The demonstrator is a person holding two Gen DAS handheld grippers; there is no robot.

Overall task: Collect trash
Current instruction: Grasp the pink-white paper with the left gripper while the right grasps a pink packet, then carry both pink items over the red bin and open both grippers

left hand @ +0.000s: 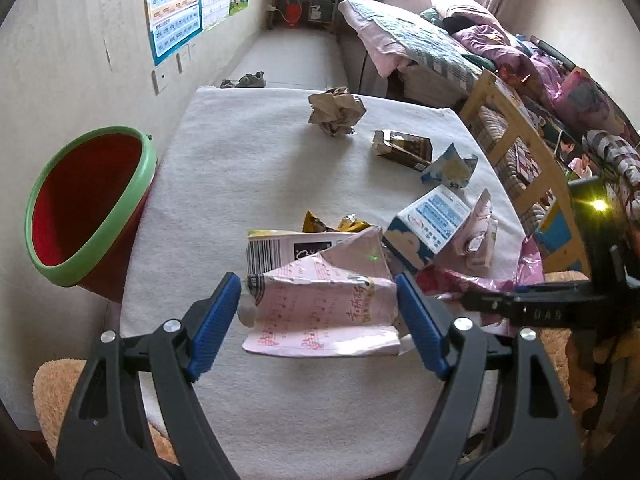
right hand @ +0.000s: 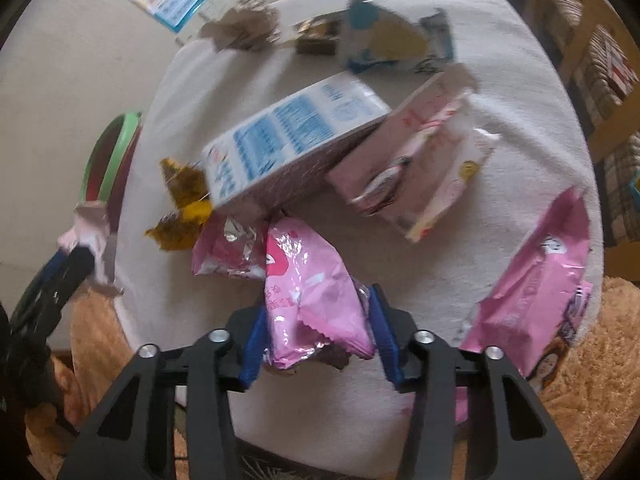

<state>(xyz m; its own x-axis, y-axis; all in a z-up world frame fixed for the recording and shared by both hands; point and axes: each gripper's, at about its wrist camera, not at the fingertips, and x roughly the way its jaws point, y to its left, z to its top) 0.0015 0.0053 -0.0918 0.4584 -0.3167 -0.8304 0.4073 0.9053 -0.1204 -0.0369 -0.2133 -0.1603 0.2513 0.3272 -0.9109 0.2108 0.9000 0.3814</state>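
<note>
My left gripper (left hand: 318, 302) is shut on a crushed pink carton (left hand: 324, 308) and holds it above the white-clothed table (left hand: 240, 168). The red bin with a green rim (left hand: 86, 204) stands to the left, beside the table. My right gripper (right hand: 316, 320) is shut on a pink foil wrapper (right hand: 308, 292) at the table's near side. A blue and white carton (right hand: 288, 136), a yellow wrapper (right hand: 184, 204), a pink and white pack (right hand: 420, 164), a crumpled paper ball (left hand: 336, 112) and a brown box (left hand: 404, 148) lie on the table.
A second large pink wrapper (right hand: 536, 280) lies at the right table edge. A wooden chair (left hand: 508, 140) and a cluttered bed (left hand: 460, 48) stand to the right. A wall with posters (left hand: 176, 4) runs along the left. A beige fluffy rug (right hand: 592, 360) lies below the table.
</note>
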